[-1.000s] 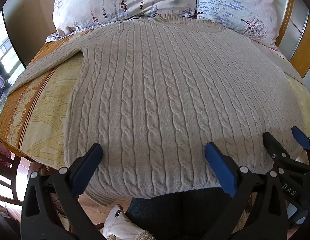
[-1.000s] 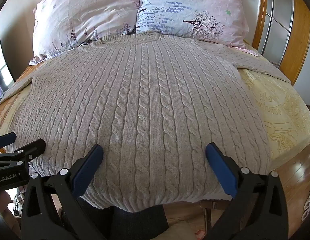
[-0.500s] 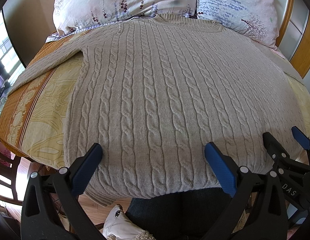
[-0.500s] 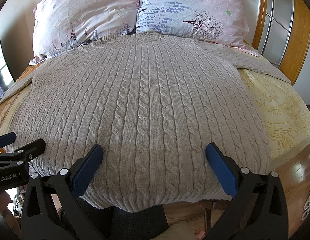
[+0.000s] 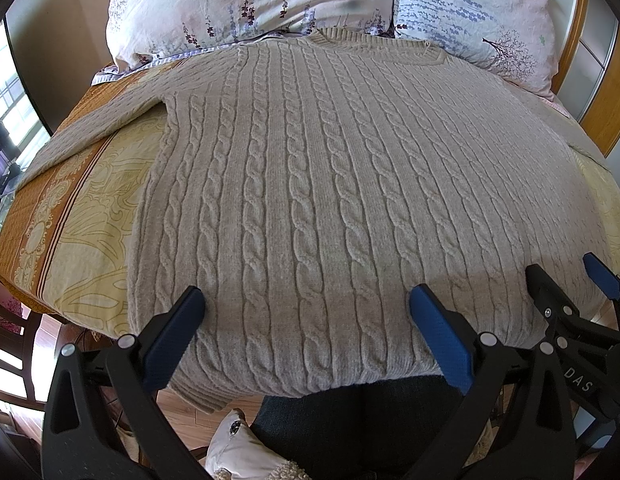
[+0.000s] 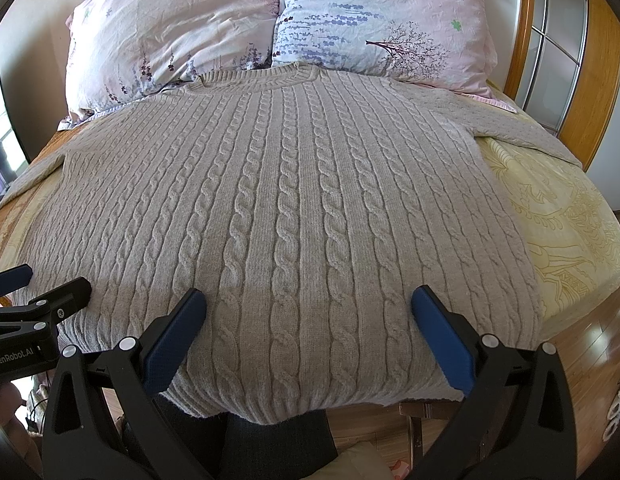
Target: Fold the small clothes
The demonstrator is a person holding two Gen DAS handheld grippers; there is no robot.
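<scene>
Your left hand-held gripper and right hand-held gripper both hover over the hem with fingers spread apart, holding nothing. The beige cable-knit sweater lies flat on the bed, collar at 12 o'clock touching two floral pillows, sleeves reaching toward 9 and 3 o'clock.

Home bedroom: bed, floral pillows.

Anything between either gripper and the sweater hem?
Nothing visible. The beige cable-knit sweater lies flat on the yellow patterned bedspread, hem at the near bed edge. The left gripper and right gripper are both open just above the hem, with only knit between the fingers.
</scene>
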